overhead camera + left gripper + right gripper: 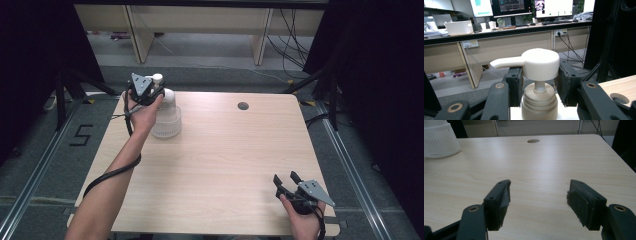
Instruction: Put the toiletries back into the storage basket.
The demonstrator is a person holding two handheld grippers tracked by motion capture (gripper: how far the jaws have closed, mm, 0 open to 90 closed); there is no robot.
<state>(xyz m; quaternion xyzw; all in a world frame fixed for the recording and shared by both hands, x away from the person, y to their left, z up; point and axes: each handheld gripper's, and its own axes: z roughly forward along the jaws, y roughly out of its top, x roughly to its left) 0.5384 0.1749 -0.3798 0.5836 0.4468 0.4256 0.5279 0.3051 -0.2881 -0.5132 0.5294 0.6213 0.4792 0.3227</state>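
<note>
While the left gripper (pixel 150 93) holds the pump bottle (pixel 166 117) at the far left corner of the table (pixel 225 165), its jaws are closed on the white pump head (pixel 540 64), one pad on each side of it. The spout (pixel 506 62) points to the left in the left gripper view, across the line of the jaws, and the bottle stands upright, with its long axis vertical. The right gripper (pixel 286 183) rests at the near right corner, well apart from the bottle, and its jaws stand wide open with nothing between them. From there the bottle lies far ahead and to the left. I judge that the left hand is clearly nearer, so the coming move, probably a press or a lift, belongs to it.
</note>
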